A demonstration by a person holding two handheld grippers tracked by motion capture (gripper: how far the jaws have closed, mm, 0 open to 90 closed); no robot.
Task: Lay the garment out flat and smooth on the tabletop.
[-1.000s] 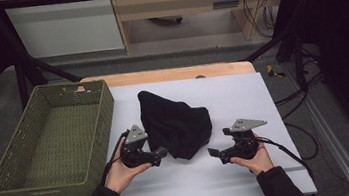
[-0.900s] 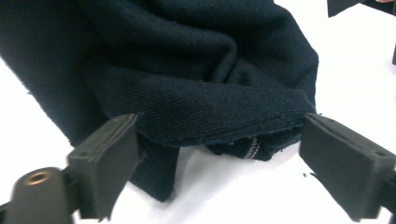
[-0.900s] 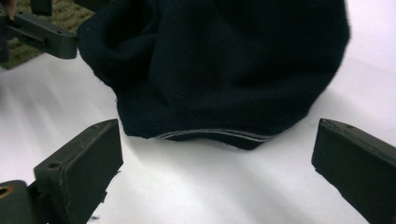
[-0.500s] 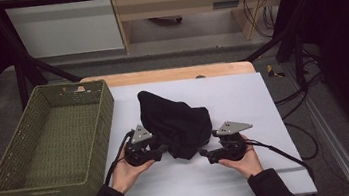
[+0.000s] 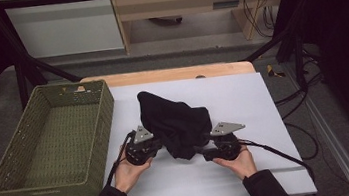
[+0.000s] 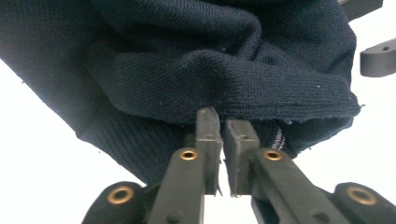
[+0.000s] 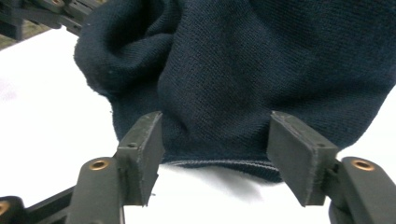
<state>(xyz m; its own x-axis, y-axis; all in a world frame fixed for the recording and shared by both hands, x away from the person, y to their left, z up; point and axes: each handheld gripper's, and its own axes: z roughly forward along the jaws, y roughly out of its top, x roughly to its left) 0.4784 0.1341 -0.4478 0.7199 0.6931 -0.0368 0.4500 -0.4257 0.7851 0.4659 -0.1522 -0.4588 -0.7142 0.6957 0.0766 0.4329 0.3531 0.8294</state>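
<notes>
A dark navy knit garment (image 5: 175,120) lies bunched in the middle of the white table top (image 5: 247,94). My left gripper (image 5: 162,149) points at its left edge. In the left gripper view the jaws have just been closing, and my left gripper (image 6: 220,122) is shut, pinching the garment (image 6: 210,60) at a fold of its hem. My right gripper (image 5: 200,150) is at the garment's right edge. Its jaws have just been closing too. In the right gripper view my right gripper (image 7: 217,126) stands half open, with the hem of the garment (image 7: 261,70) between the pads but not pressed.
A green woven basket (image 5: 101,114) stands empty at the table's left side. A wooden strip (image 5: 169,74) runs along the far edge, with black frame posts behind it. Cables trail from both grippers toward the front and right.
Both hands have moved inward to the garment's edges. The left jaws went from wide open to shut on the hem. The right jaws have narrowed around the cloth.
</notes>
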